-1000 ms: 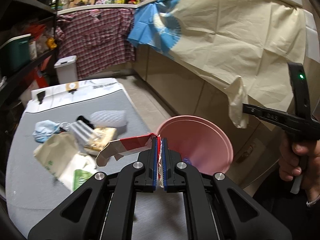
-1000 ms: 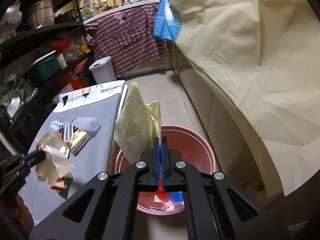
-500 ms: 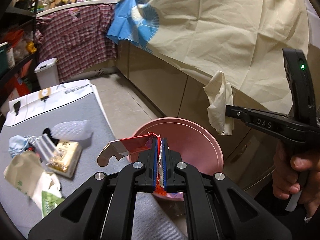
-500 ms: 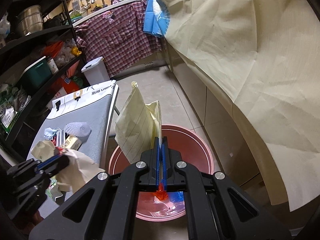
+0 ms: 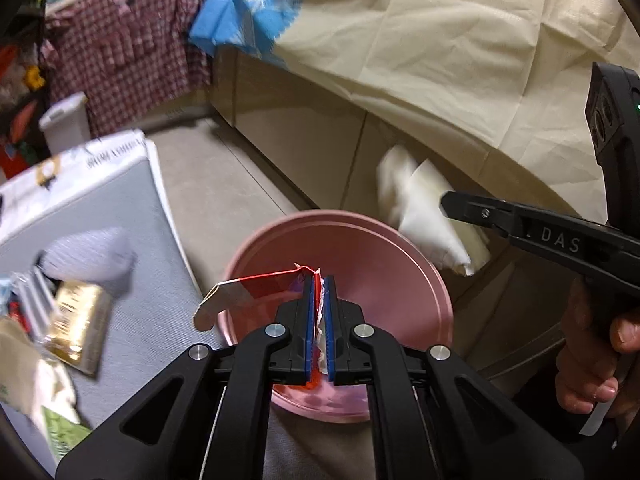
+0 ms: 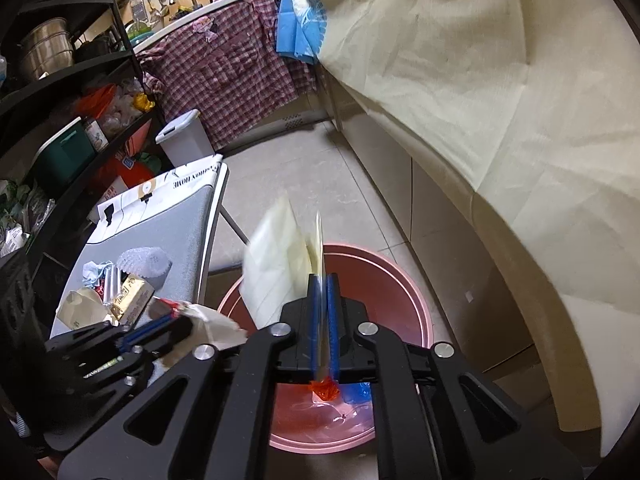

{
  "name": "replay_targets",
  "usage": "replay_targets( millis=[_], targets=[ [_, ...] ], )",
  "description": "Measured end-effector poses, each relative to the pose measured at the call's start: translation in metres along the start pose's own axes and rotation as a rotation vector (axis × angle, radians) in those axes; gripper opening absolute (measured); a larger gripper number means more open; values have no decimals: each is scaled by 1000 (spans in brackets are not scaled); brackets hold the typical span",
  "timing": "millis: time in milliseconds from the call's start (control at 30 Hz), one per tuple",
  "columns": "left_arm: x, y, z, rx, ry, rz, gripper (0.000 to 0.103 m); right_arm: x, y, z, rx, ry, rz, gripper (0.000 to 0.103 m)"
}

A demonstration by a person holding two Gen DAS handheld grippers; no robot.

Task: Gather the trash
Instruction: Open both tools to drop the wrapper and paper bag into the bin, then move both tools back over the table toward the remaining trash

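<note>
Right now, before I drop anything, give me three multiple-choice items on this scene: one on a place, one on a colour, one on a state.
1. The pink bucket stands: A on a shelf; B on the floor beside the grey table; C on the counter.
2. The wrapper in the left hand-held gripper is: A green; B red and white; C black.
3. The left hand-held gripper is: A open and empty; B shut on nothing; C shut on the wrapper.

Answers: 1 B, floor tiles show around the bucket, next to the table's edge. 2 B, a red band runs to a white end. 3 C, its pads pinch the wrapper.
</note>
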State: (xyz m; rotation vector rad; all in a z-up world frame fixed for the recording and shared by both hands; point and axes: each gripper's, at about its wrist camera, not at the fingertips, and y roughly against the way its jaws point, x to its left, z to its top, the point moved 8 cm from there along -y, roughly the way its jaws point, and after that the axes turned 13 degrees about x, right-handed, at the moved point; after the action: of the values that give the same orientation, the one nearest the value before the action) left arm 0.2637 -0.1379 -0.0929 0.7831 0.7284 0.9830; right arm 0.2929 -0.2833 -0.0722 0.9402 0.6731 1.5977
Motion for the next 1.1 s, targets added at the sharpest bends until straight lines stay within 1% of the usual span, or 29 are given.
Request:
replay_targets(
  millis=[33, 67, 100, 133, 300, 400, 500, 567, 733, 800, 867, 933, 1000, 1100],
  targets=[
    [2, -2, -1, 11, 10, -7, 10, -1, 0, 1, -4, -3, -8, 37],
    [4, -2, -3, 12, 19, -10, 17, -1, 0, 2, -10, -2, -11, 44],
    [6, -1, -5, 9, 25, -10, 24, 0, 0, 2, -13, 1, -10, 44],
    [8, 1, -7, 3, 35, -13, 26, 1, -1, 2, -16, 6, -8, 44],
    [19, 17, -17, -8, 55, -5, 26, 6, -2, 3, -27, 35, -26, 44],
    [30, 35, -21, -24, 85, -3, 26, 11, 0, 2, -34, 58, -35, 44],
    [40, 64, -25, -55, 98, 18, 26, 20, 4, 1, -47, 86, -37, 44],
    [49, 81, -21, -78, 101, 31, 26, 24, 10, -2, -60, 99, -36, 44],
    [69, 130, -24, -135, 112, 65, 26, 43, 32, -8, -109, 163, -37, 44],
    [84, 152, -28, -158, 121, 77, 26, 49, 39, -11, -119, 181, -32, 42],
    [99, 166, -29, -169, 138, 84, 26, 55, 45, -13, -120, 189, -11, 42],
    [117, 180, -34, -178, 169, 82, 26, 61, 52, -15, -119, 185, 23, 38],
    [138, 196, -40, -187, 206, 87, 26, 67, 57, -15, -123, 185, 45, 31],
    [164, 216, -48, -208, 236, 115, 26, 83, 62, -13, -132, 187, 88, 25]
  ],
)
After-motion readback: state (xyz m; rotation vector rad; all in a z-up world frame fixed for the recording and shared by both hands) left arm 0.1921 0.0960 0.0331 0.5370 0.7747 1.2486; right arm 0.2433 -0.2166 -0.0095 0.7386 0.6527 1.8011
